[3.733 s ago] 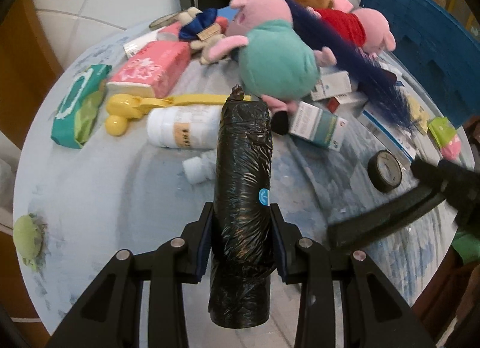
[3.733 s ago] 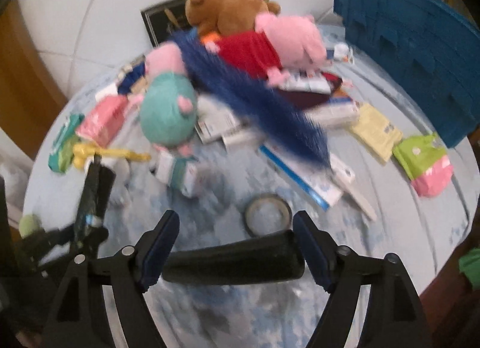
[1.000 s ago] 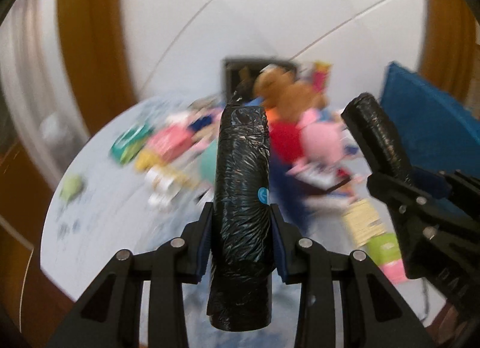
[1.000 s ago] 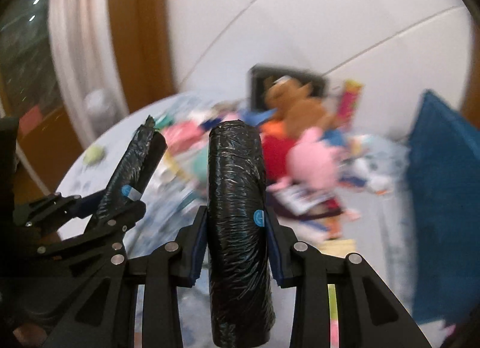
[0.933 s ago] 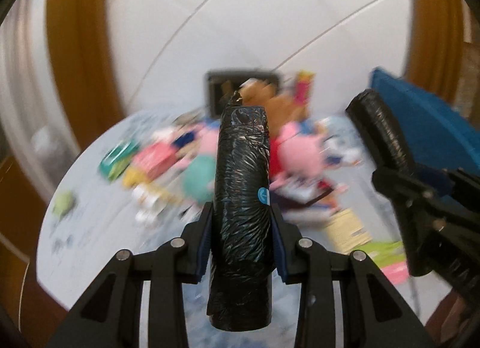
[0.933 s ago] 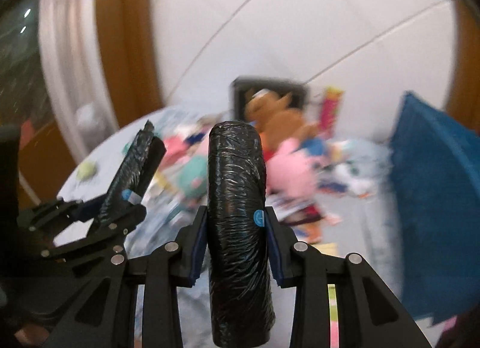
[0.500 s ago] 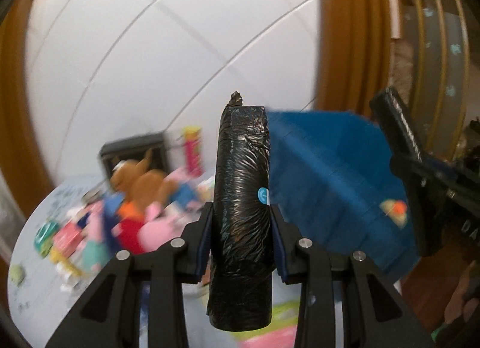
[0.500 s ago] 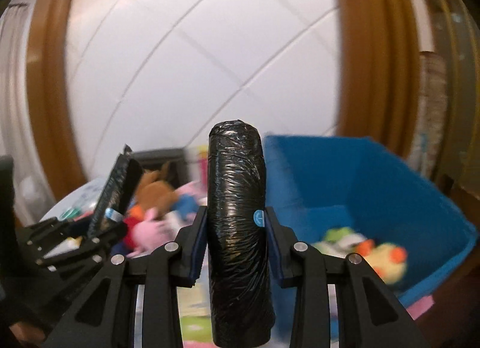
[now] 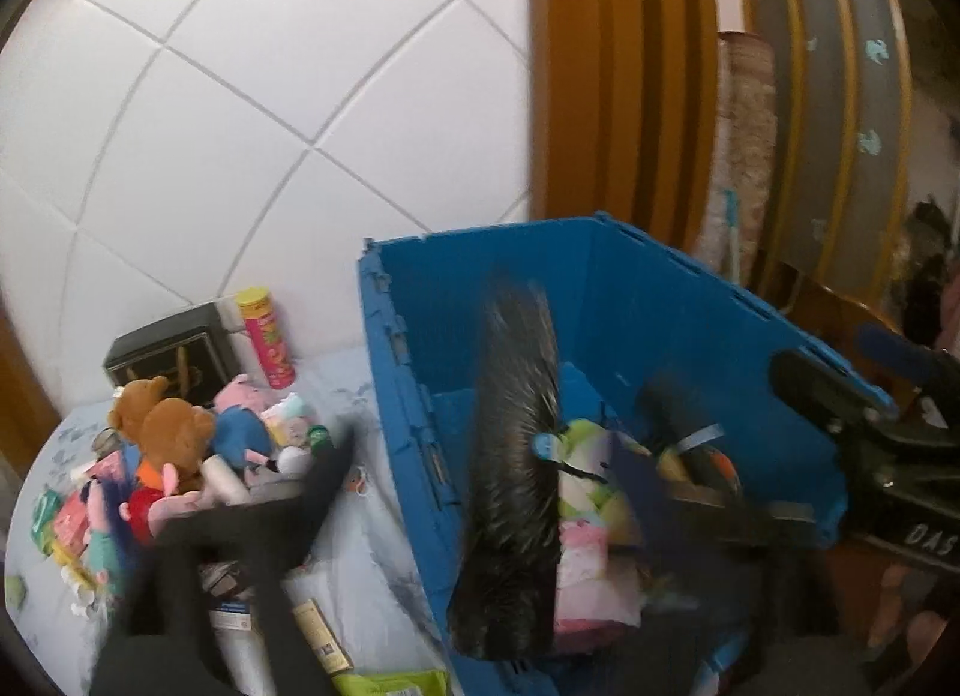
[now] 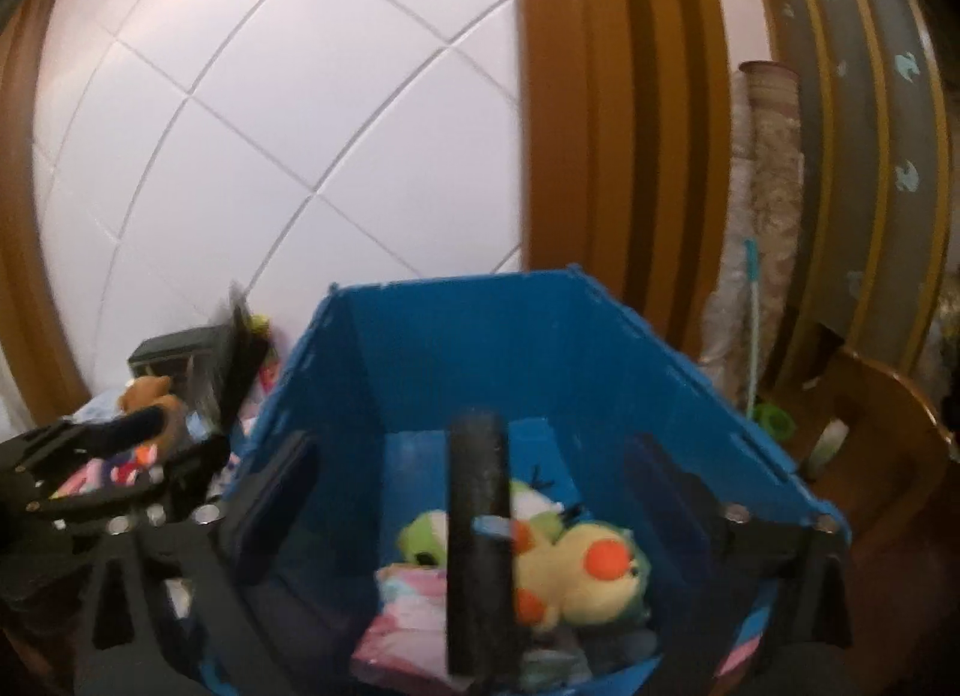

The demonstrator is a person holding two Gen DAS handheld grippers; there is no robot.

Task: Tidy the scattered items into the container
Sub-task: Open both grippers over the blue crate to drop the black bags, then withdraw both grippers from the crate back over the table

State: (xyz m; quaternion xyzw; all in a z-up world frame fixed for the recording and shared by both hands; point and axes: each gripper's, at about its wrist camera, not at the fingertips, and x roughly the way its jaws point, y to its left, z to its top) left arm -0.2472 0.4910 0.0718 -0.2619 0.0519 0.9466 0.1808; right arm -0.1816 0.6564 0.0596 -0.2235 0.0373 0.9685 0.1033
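The blue crate (image 9: 630,300) fills both views, and both grippers hang over its open top. My left gripper (image 9: 486,468) is opening its jaws. The black bin-bag roll (image 9: 510,474) is blurred between them, clear of both pads. My right gripper (image 10: 474,456) is opening too, its fingers (image 10: 276,504) spread wide. The second black roll (image 10: 480,546) is loose between them above the crate's contents. In the left wrist view this second roll (image 9: 672,402) is inside the crate (image 10: 456,324).
A yellow-green plush (image 10: 588,564) and pink packets lie in the crate. Left of the crate, the table (image 9: 372,534) bears soft toys (image 9: 174,426), boxes, a pink can (image 9: 267,345) and a black box (image 9: 168,348). A tiled wall is behind, with wooden furniture to the right.
Both grippers swung right from the table to above the crate. Both were shut on their black rolls until half a second ago. Now the jaws are wide and both rolls are dropping free.
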